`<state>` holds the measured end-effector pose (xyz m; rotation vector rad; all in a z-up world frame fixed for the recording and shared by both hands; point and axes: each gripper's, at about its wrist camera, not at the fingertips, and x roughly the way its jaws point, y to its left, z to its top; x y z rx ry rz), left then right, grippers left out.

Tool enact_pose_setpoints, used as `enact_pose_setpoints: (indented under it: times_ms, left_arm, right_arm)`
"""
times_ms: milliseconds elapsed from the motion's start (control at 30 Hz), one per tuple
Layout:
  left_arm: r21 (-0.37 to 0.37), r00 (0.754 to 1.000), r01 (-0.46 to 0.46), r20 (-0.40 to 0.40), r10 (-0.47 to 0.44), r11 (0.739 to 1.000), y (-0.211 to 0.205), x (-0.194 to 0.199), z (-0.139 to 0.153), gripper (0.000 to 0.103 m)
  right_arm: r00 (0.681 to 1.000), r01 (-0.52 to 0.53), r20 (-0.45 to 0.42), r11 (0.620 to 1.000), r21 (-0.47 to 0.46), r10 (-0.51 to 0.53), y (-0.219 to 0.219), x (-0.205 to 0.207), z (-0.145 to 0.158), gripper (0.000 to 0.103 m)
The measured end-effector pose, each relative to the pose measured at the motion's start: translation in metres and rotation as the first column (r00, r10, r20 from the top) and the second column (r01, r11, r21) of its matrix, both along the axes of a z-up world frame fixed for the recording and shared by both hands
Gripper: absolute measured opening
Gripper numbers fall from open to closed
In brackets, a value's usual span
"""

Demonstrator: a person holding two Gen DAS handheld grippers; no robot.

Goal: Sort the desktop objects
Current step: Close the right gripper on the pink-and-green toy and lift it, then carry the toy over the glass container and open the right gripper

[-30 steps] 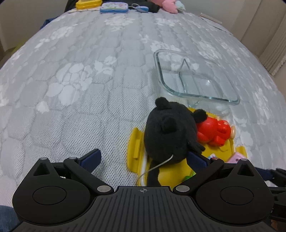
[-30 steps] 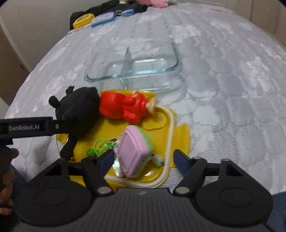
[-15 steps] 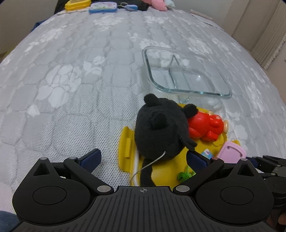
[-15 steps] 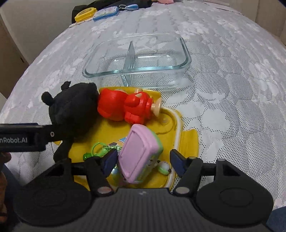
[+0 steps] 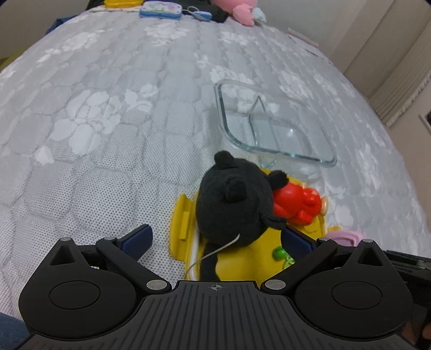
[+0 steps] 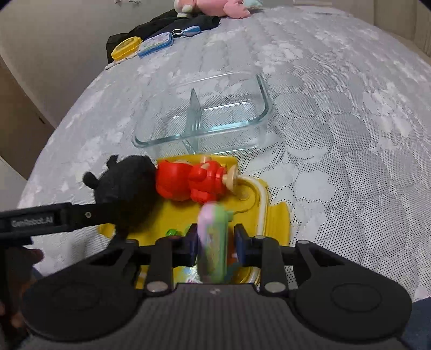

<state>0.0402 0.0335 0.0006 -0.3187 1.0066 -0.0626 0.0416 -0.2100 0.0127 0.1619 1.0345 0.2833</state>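
Observation:
A yellow lid tray (image 5: pixel 242 263) (image 6: pixel 274 215) lies on the bed and holds a black plush (image 5: pixel 234 207) (image 6: pixel 126 185), a red toy figure (image 5: pixel 299 204) (image 6: pixel 194 183) and a small green toy (image 5: pixel 281 254). My right gripper (image 6: pixel 215 239) is shut on a pink and green toy (image 6: pixel 212 242), held on edge above the tray; its pink edge shows in the left wrist view (image 5: pixel 343 238). My left gripper (image 5: pixel 215 239) is open, its fingers either side of the black plush. A divided glass container (image 5: pixel 272 126) (image 6: pixel 204 113) stands empty just beyond the tray.
The bed has a grey patterned cover (image 5: pixel 107 129). At its far end lie a yellow case (image 6: pixel 126 48), a blue case (image 6: pixel 155 44), a pink plush (image 6: pixel 212 6) and dark cloth (image 6: pixel 167 27). Curtains (image 5: pixel 390 70) hang at the right.
My right gripper has closed on the pink and green toy and turned it up on edge. My left gripper stays open by the black plush, drawn back slightly.

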Motion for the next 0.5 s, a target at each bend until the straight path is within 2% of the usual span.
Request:
enact_pose_setpoints:
  times_ms: [133,267,333,400,500]
  left_arm:
    - [-0.053,1.0,-0.025,-0.015,0.024,0.998,0.007,0.002,-0.001,0.103]
    - [-0.132,0.999,-0.023,-0.028,0.02,0.991,0.012,0.006,0.001,0.103]
    - [-0.118,1.0,-0.025,0.009,0.026,0.993,0.012,0.004,0.008,0.103]
    - [-0.072,0.999,-0.009,0.047,0.012,0.997,0.006,0.003,0.014,0.103]
    - [-0.04,0.998,0.034,0.057,-0.031,0.999,-0.004,0.014,0.019,0.103]
  right_arm:
    - [1.0,0.006,0.023,1.0,0.013,-0.006,-0.009,0.002,0.016,0.029]
    - [0.998,-0.007,0.058,0.999,0.049,0.004,-0.018,0.008,0.045,0.029]
    - [0.994,-0.022,0.105,0.998,0.054,0.016,-0.02,0.013,0.071,0.029]
    - [0.988,-0.039,0.154,0.998,0.057,0.03,-0.021,0.018,0.098,0.029]
    - [0.976,-0.06,0.214,0.996,0.063,0.045,-0.019,0.029,0.131,0.029]
